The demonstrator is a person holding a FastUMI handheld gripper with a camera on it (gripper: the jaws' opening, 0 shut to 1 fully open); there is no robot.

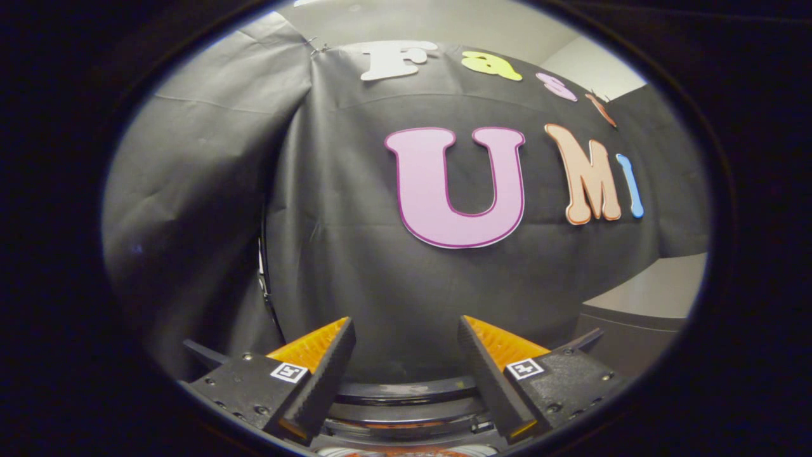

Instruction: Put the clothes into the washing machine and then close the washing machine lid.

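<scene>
1. One curved dark rim [406,388] with a glassy sheen lies low and near, between and just under the fingers. You can take it for the washing machine's lid or drum edge, though which of the two cannot be told from here.
2. No clothes appear between the fingers or ahead of them, so you cannot judge whether the load is already inside. Look down into the opening before you commit to the lid.
3. Your gripper [406,346] is released: the fingers [330,368] stand well apart with nothing between them, and they press on nothing.
4. Judged from this pose, the step in hand is either reaching for the laundry or going for the lid. In both cases tip the tool downward first, because it is aimed level at the booth wall [355,279] beyond, not at the machine.
5. If the lid is next, set one finger on each side of its edge and close only when both touch. A one-sided push may slip on the smooth rim.
6. A grey surface [653,289] sits far right, beside the wall cloth. A dark cable [265,279] hangs far left. Keep your swing away from it.
</scene>
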